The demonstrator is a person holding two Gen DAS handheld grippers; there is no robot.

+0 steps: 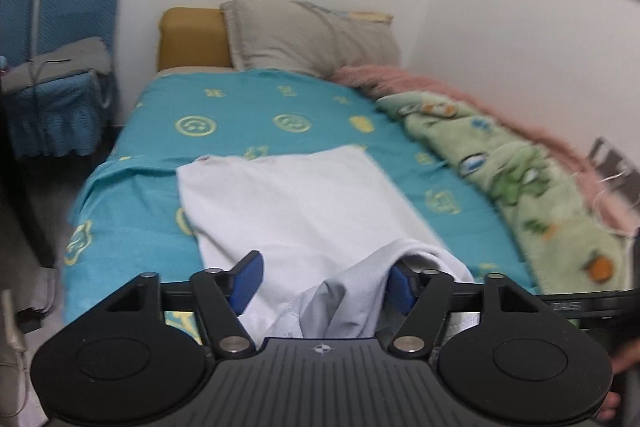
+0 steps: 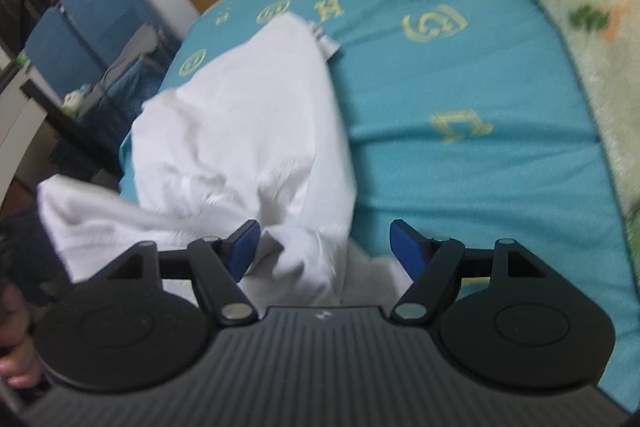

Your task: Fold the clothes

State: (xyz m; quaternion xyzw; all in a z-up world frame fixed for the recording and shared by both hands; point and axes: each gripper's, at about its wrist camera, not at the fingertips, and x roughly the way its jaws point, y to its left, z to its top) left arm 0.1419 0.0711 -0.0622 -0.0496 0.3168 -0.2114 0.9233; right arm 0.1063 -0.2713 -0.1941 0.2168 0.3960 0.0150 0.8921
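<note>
Spread flat along the near half of a bed (image 1: 132, 131) dressed in a teal sheet with yellow emblems: a white garment (image 1: 296, 203), its far edge squared off, its near end still bunched into a loose hump at the mattress edge. Lying lengthways so, apparently to give a clean line for the next fold.

Left claw (image 1: 324, 281) spread wide, blue pads either side of the bunched hem; cloth between the pads, against the inner face of the right one, but not pinched. Right claw (image 2: 324, 247) likewise spread, one pad against a rumpled white fold, the other over bare sheet, nothing clamped. Both tilted down over the near end of the garment, seemingly placed to let the cloth settle rather than to lift it.

Pushed against the wall side of the bed, out of the working area: a green cartoon-print blanket (image 1: 520, 179) and a pink fleecy one (image 1: 420, 83). At the head, a grey pillow (image 1: 308, 35) against a mustard headboard (image 1: 192, 39). Beside the bed, blue chairs (image 1: 72, 7) heaped with grey and blue cloth.

Judged stage: a fold just laid, near end not yet smoothed. Likely snag: the loose hump dragging along on the blue pad it touches.
</note>
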